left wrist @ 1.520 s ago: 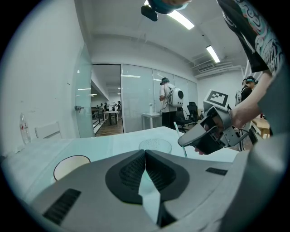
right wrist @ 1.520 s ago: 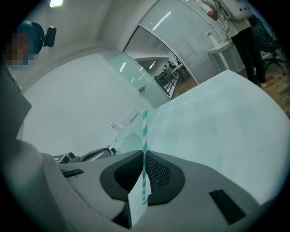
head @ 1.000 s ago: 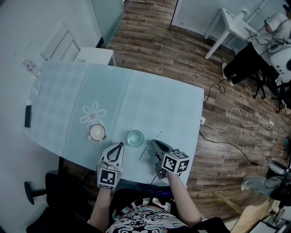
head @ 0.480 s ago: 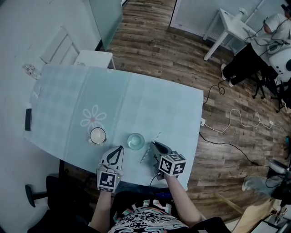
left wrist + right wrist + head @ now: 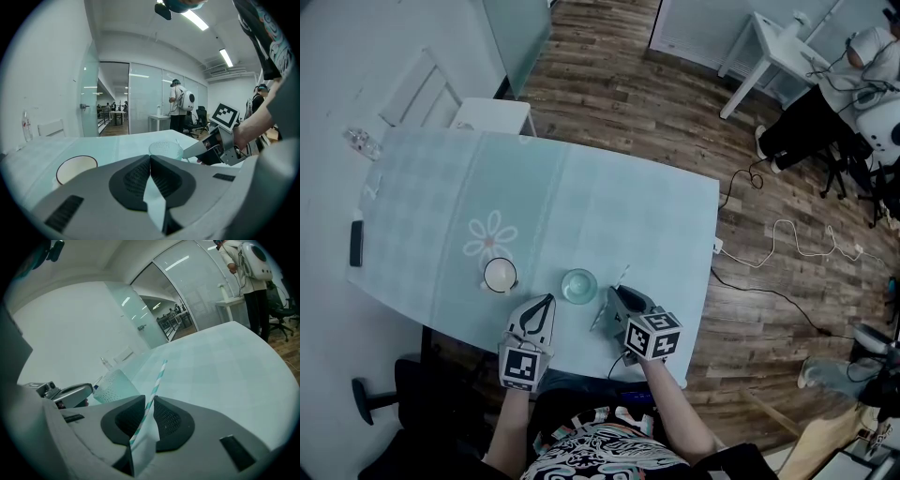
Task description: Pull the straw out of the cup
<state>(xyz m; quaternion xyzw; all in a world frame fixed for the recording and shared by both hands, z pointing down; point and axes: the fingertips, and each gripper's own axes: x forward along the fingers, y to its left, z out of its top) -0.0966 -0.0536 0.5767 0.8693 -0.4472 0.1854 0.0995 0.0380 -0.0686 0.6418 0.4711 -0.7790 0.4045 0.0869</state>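
A clear glass cup point(image 5: 579, 285) stands near the table's front edge, with no straw in it. My right gripper point(image 5: 609, 305) is just right of the cup and shut on a teal-and-white striped straw point(image 5: 622, 275), which points away from me over the table. The right gripper view shows the straw point(image 5: 155, 383) pinched between the jaws of the right gripper point(image 5: 149, 401), with the cup point(image 5: 115, 386) to its left. My left gripper point(image 5: 546, 302) rests shut and empty in front of the cup. Its own view shows the closed left gripper point(image 5: 150, 157) and the cup point(image 5: 165, 149) beyond.
A white mug point(image 5: 500, 274) stands left of the glass cup. A black phone point(image 5: 356, 242) lies by the table's left edge point(image 5: 366, 281) and a small bottle point(image 5: 358, 141) at the far left corner. A seated person point(image 5: 825, 103) and floor cables point(image 5: 787, 244) are off right.
The right gripper, still holding the straw, has shifted slightly left toward the cup. The left gripper, cup and mug stay where they were.
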